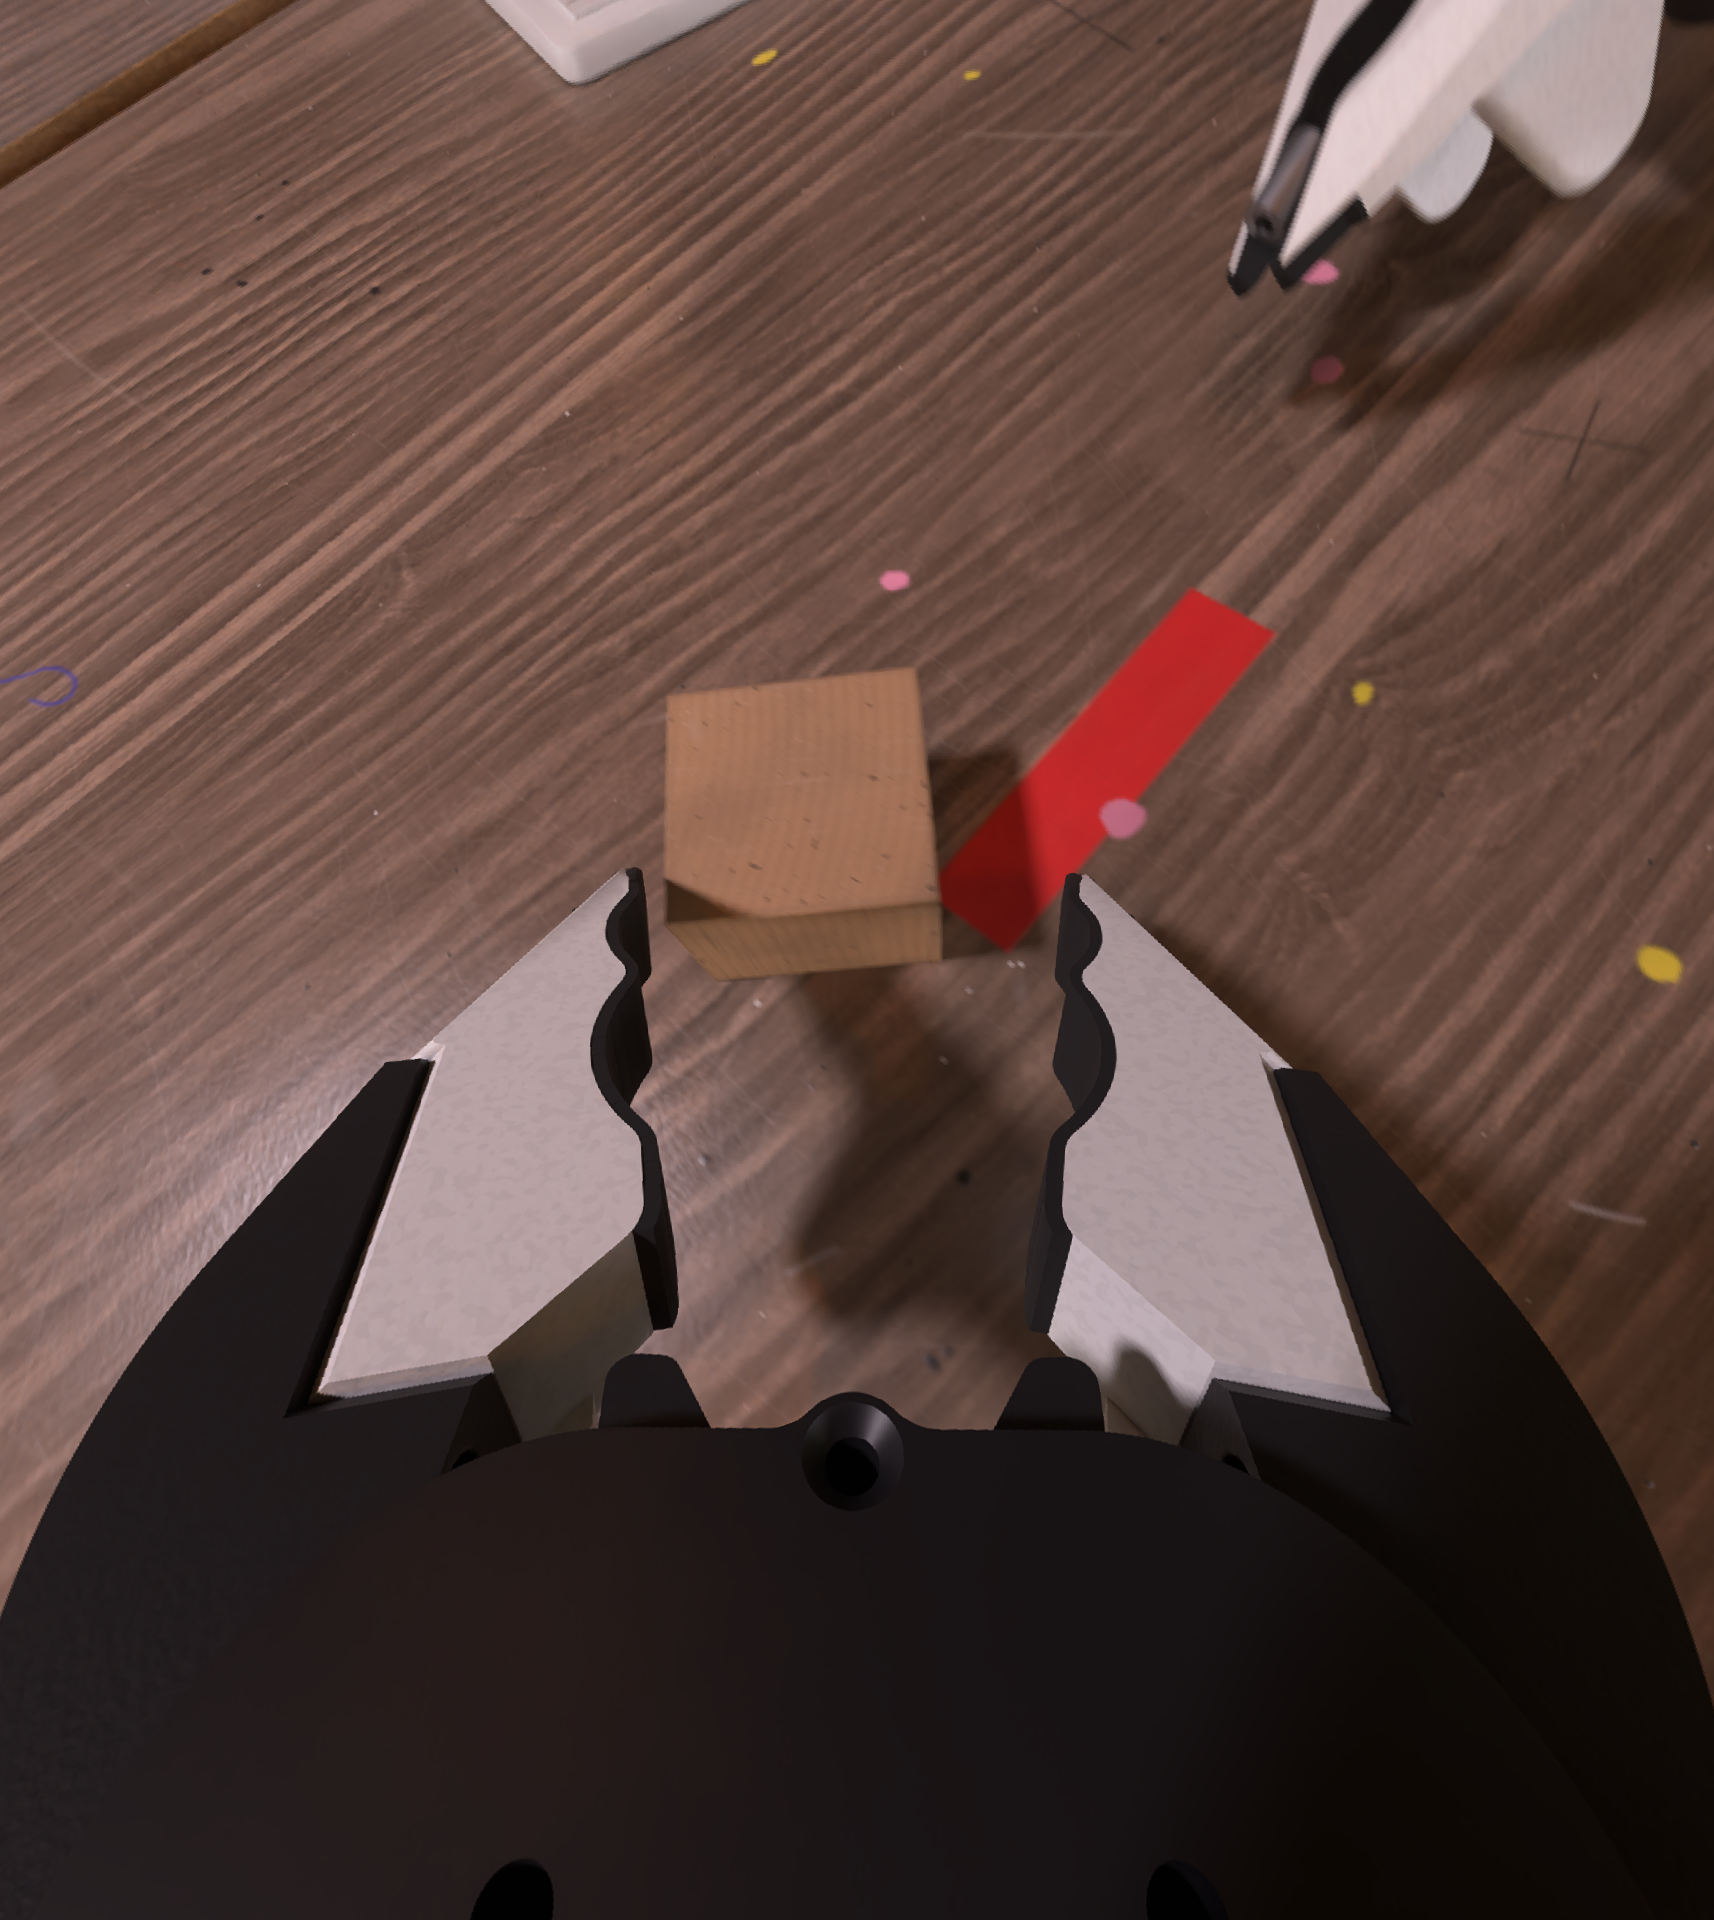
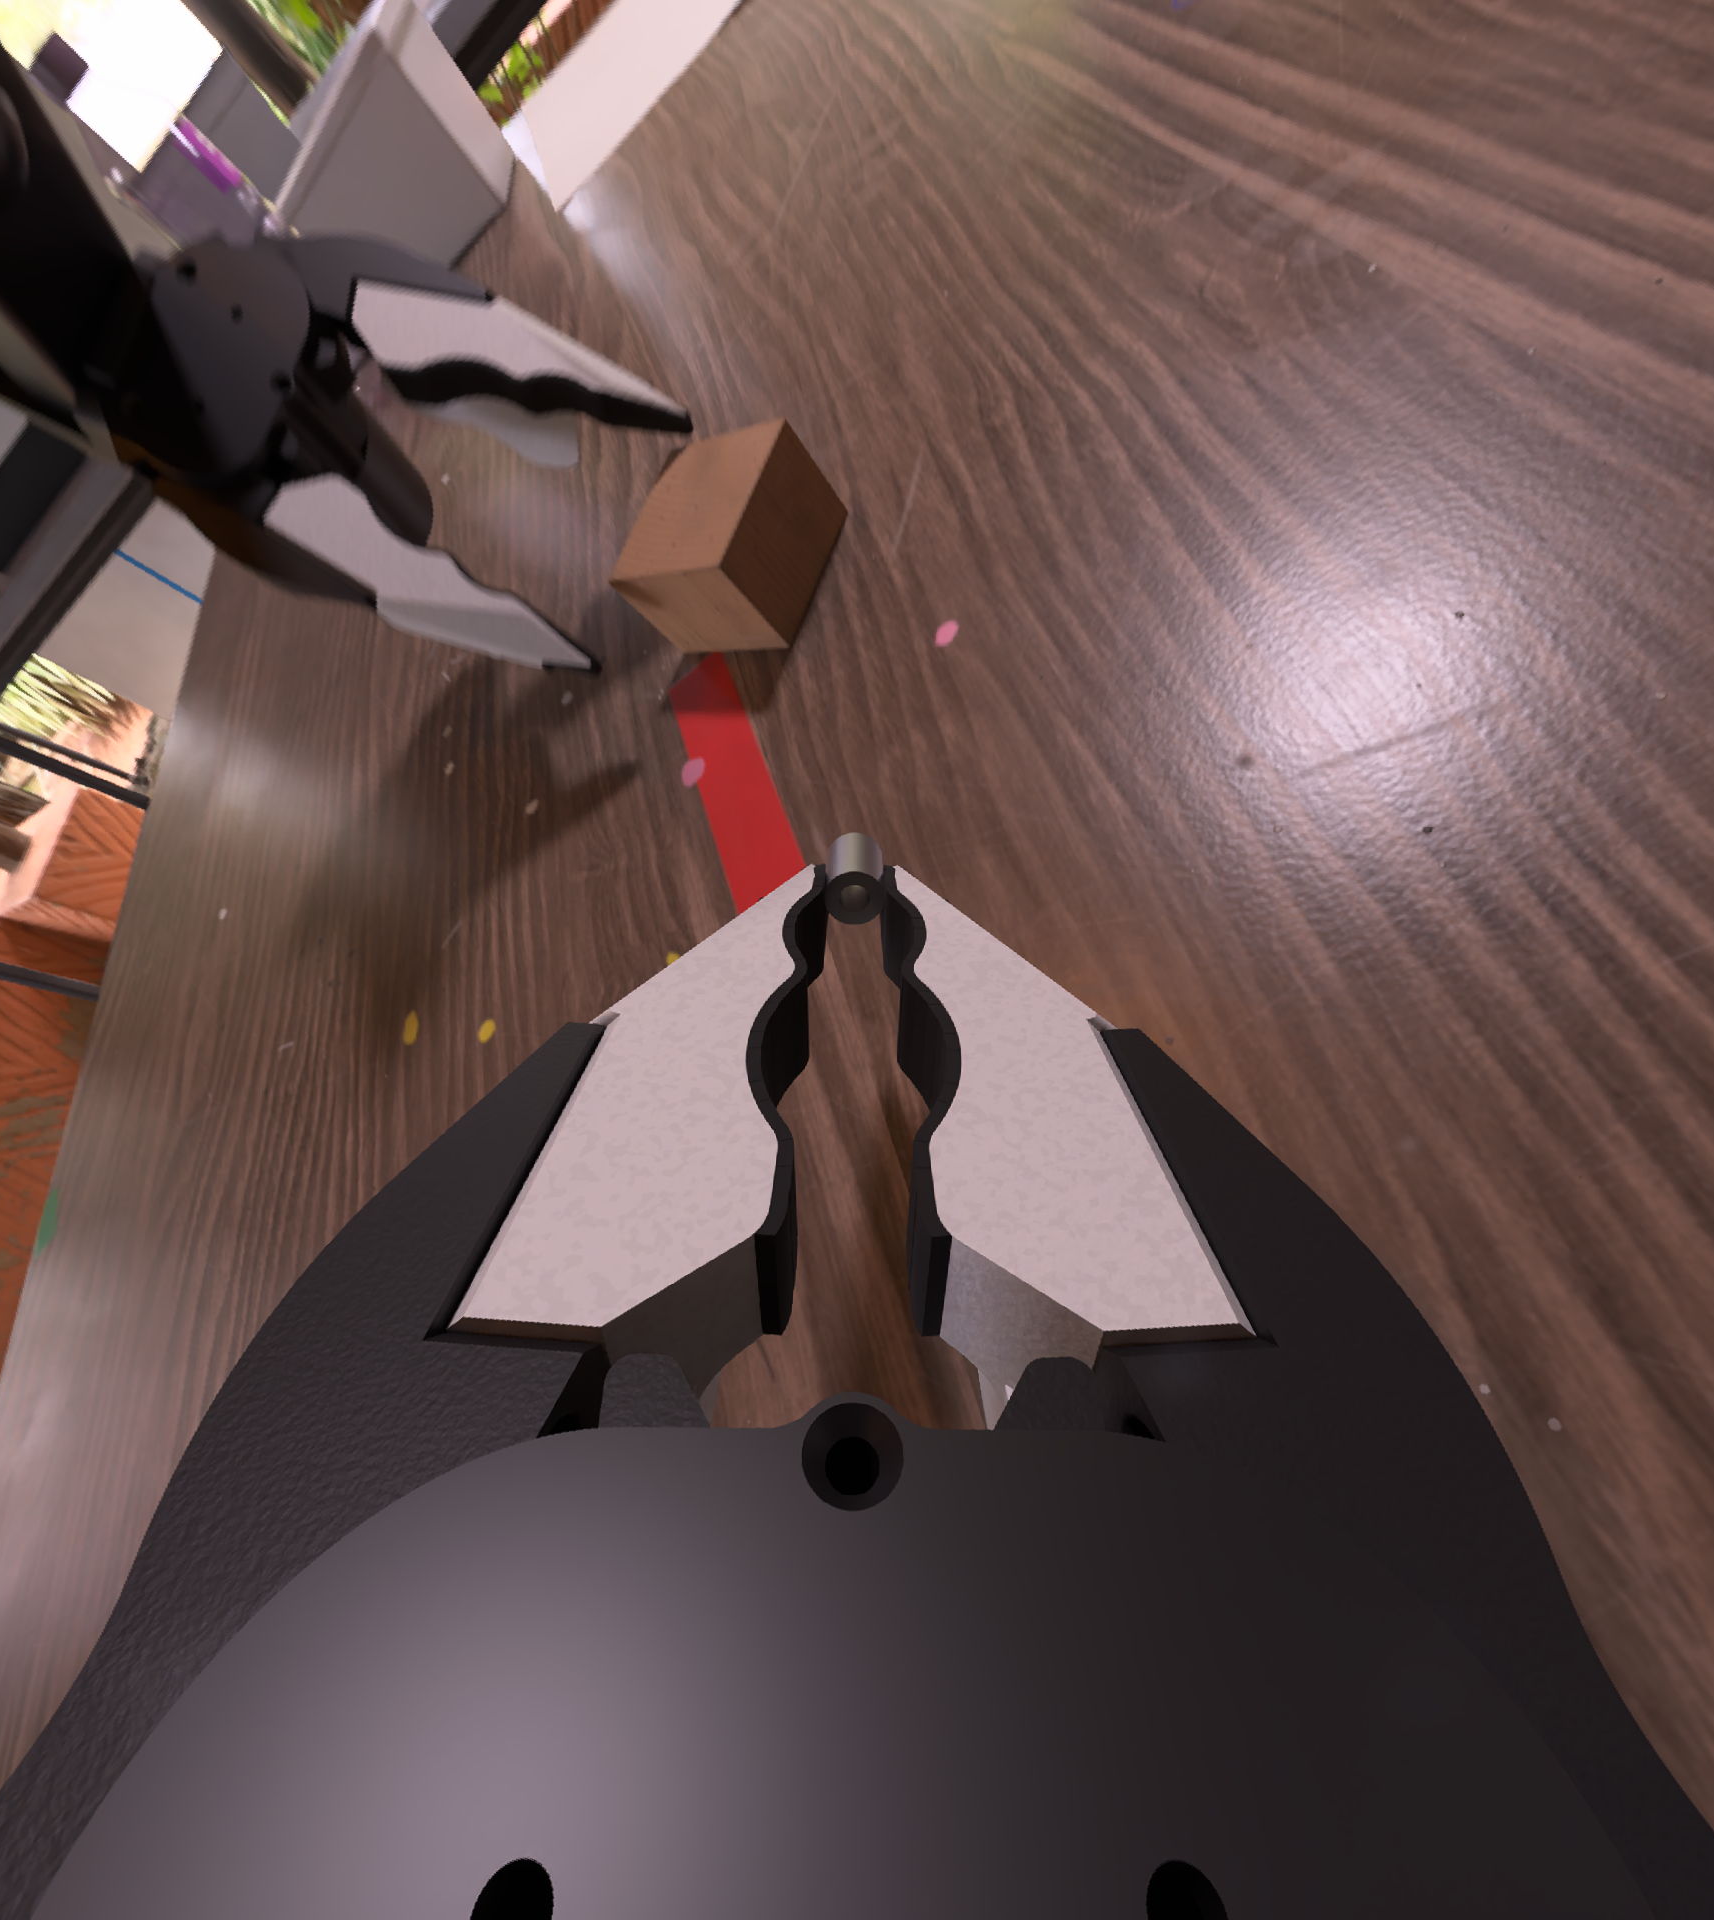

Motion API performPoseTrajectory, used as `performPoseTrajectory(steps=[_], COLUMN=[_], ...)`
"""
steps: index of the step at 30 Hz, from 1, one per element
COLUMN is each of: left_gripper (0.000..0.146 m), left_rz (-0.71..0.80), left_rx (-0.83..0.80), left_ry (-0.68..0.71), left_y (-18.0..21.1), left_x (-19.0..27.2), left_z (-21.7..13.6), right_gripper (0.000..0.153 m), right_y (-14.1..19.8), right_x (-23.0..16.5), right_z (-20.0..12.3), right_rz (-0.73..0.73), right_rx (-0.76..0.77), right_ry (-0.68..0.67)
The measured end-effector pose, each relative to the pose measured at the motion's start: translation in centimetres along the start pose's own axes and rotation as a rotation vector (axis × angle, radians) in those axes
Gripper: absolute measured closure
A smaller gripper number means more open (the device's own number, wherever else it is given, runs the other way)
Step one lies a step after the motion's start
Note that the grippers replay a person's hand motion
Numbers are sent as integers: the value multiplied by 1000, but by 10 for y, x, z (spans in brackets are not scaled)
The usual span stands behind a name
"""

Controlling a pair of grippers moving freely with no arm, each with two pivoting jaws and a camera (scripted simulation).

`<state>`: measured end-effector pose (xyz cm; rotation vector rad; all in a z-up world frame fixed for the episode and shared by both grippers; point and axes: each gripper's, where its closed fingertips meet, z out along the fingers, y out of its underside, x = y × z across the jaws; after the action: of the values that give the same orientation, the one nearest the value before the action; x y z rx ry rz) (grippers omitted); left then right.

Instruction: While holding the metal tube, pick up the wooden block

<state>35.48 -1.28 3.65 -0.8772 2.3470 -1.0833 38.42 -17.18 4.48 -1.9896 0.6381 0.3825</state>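
- Wooden, tan and cube-shaped, the block sits on the dark wood-grain table, just beyond your left tongs and a little left of their centre line.
- Your left tongs stand wide apart and hold nothing; the gap looks broader than the block, so you have room to straddle it.
- Shift the left tongs slightly left before you advance, so that both pads meet opposite flat faces and not a corner.
- Go low enough to grip below the block's top edge; how far the tips are above the table is hard to judge from this angle.
- Close slowly and evenly, since a one-sided touch would likely turn the block.
- A flat red strip lies on the table just beside the block's right side; keep your right-hand pad off it.
- Your right tongs are clamped on the short grey metal tube at their very tips, well apart from the block; hold that hand steady while the left works.
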Motion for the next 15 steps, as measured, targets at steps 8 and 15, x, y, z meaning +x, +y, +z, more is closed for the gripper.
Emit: performPoseTrajectory(steps=[8,15], left_gripper=[72,81], left_rz=[54,-4], left_rx=[-111,-106], left_ry=[99,119], left_y=[9,7], left_x=[-12,-9], left_z=[23,33], right_gripper=[143,143], right_y=[12,19], right_x=[8,14], right_z=[3,5], right_rz=[-43,-49], right_rx=[-68,-105], right_ry=[62,84])
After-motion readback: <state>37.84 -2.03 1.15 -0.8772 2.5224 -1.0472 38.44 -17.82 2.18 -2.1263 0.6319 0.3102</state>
